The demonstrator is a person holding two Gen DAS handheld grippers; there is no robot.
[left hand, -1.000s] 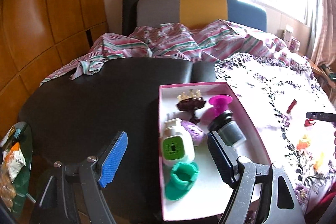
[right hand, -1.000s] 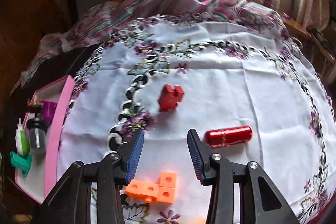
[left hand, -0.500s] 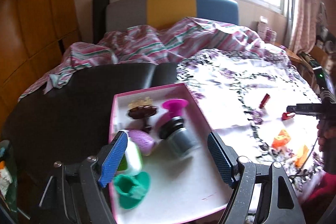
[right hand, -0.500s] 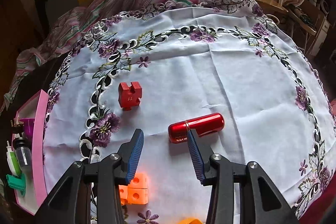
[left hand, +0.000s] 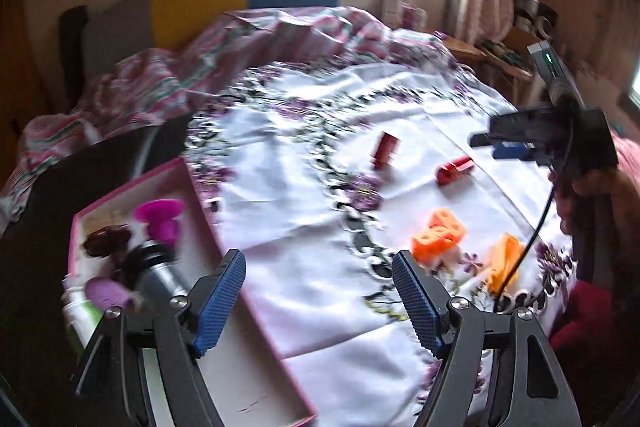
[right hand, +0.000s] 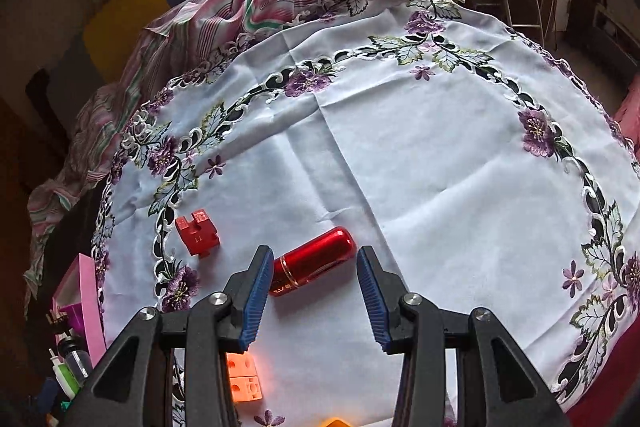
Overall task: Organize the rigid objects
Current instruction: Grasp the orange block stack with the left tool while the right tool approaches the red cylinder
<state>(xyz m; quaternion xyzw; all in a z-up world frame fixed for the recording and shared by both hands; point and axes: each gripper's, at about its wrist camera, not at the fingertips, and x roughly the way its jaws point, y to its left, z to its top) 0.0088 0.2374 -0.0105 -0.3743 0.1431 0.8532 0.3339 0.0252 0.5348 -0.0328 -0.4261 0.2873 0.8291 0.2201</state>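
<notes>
Lining up right gripper (right hand: pixel 312 297) over red capsule (right hand: pixel 314 261) on embroidered tablecloth (right hand: pixel 420 155): jaws partly apart, empty, capsule just ahead between tips. Drop lower, straddle its middle, squeeze across width. Left gripper (left hand: pixel 318 301) wide, closing slightly, empty, beside pink tray (left hand: pixel 256 311).

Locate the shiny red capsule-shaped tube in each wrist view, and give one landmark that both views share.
Left wrist: the red tube lies right of centre on the white cloth, beyond the orange blocks.
Right wrist: the tube lies low at centre, just ahead of the right gripper.
Shared landmark: the notched red block, left of the tube in both.
</notes>
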